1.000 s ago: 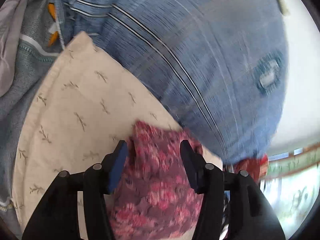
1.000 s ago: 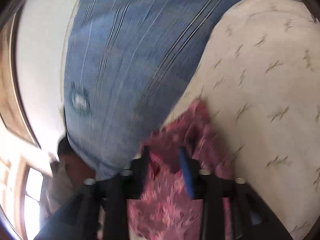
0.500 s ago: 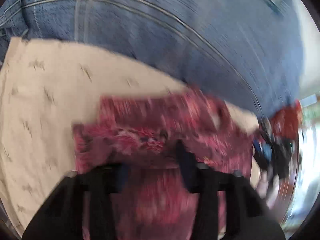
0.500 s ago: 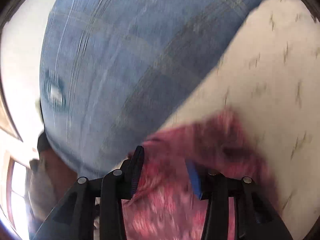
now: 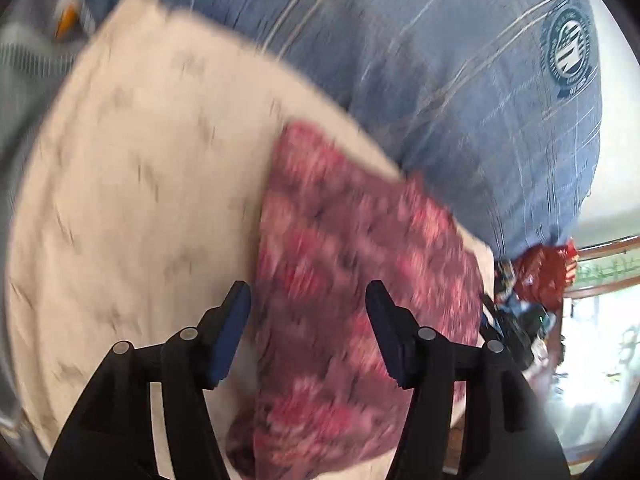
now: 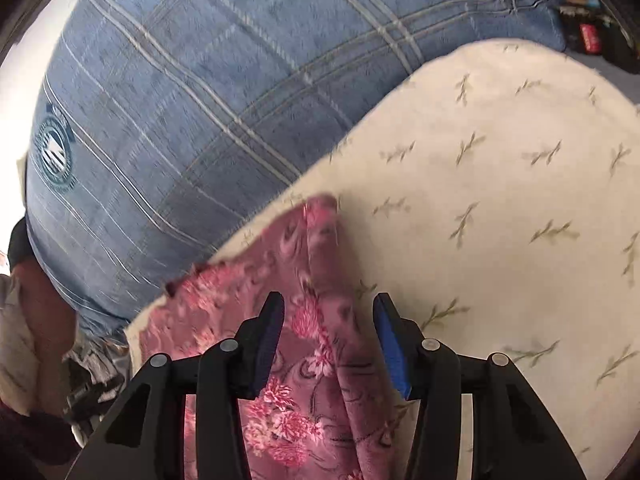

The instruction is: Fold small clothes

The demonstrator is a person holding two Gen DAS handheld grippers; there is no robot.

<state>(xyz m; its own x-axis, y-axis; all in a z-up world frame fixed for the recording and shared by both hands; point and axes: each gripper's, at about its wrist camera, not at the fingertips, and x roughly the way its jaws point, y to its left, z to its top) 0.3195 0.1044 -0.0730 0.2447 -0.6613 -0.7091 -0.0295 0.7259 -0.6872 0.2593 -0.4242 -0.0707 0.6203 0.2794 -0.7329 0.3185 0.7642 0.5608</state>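
Cream sprig-print cloth [image 6: 500, 208] over a blue plaid bedcover [image 6: 224, 92] forms the folding surface; a pink floral garment [image 6: 304, 380] lies on it, partly folded.

The garment sits at the near edge of the cream cloth, close to its border with the bedcover, and appears doubled over with a raised crease in the right wrist view; whether further folds remain cannot be determined. The left hand-held gripper [image 5: 308, 332] has its jaws spread wide above the garment [image 5: 352, 280], gripping nothing. The right hand-held gripper [image 6: 328, 344] also has its jaws apart, straddling the crease without clamping it. Open cream cloth [image 5: 140, 200] extends well beyond the garment on one side, giving room to lay or shift it. On the other side the cloth edge and bedcover [image 5: 440, 80] are just beside it, and cluttered objects lie past the bed edge, limiting movement there.
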